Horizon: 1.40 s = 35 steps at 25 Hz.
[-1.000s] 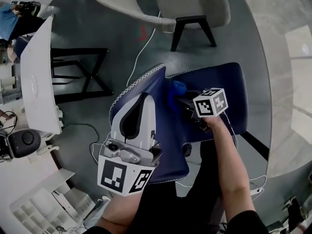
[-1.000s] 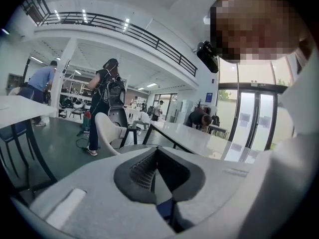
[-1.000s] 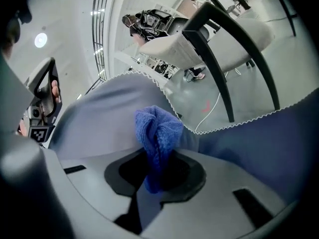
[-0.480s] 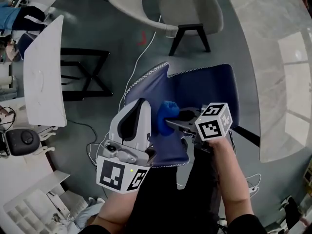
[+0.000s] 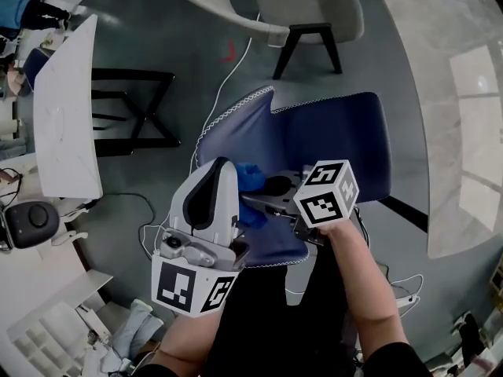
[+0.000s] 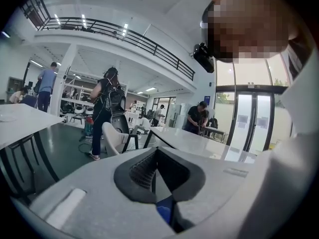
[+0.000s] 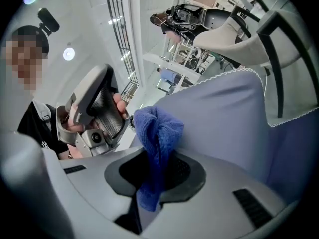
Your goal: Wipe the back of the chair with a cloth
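The chair is dark blue with white stitching; its back rises toward me and its seat lies to the right. My right gripper is shut on a blue cloth, which is pressed against the chair back near its lower left edge. In the right gripper view the cloth stands bunched up out of the right gripper, against the chair back. My left gripper hovers just left of the cloth, shut and holding nothing. In its own view the left gripper points away across the hall.
A white armchair on black legs stands beyond the chair. A white table with a black frame is at the left. A white cable runs over the grey floor. People stand among distant tables.
My right gripper has drawn the cloth down and to the left along the chair back, toward the left gripper. The left gripper has barely moved.
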Motion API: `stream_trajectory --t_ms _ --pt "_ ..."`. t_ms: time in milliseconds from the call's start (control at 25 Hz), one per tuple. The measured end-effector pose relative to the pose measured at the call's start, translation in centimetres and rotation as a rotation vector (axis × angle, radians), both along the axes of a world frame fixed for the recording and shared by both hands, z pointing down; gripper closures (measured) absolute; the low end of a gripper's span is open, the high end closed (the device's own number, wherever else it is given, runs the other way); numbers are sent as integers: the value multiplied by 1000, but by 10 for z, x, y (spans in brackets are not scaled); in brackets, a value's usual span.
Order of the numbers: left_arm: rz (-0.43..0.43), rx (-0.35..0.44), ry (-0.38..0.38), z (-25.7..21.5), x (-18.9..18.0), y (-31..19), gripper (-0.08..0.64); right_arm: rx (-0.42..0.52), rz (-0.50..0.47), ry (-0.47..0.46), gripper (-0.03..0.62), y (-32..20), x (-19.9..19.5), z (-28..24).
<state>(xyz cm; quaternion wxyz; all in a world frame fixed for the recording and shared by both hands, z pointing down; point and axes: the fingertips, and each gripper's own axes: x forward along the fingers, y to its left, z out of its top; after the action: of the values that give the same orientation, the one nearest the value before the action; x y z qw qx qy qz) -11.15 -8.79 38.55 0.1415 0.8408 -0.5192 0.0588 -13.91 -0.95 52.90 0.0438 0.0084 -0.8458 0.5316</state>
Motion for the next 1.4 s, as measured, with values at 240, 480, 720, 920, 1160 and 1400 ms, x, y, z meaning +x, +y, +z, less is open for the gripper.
stream_trajectory --t_ms 240,480,720,920,1160,1400 --pt "8 0 -16 23 4 -3 552 -40 43 -46 514 -13 3 42" --pt "41 28 -27 28 21 -6 552 -54 55 -36 513 -16 10 89" --pt "47 -5 -7 45 33 -9 552 -65 67 -41 512 -16 14 114" --pt "20 -31 -20 59 35 -12 552 -60 65 -1 512 -16 22 145" --pt "-5 -71 -24 83 43 -8 552 -73 74 32 512 -17 32 183" --pt "-17 -77 -28 96 47 -6 552 -59 54 154 512 -18 45 236"
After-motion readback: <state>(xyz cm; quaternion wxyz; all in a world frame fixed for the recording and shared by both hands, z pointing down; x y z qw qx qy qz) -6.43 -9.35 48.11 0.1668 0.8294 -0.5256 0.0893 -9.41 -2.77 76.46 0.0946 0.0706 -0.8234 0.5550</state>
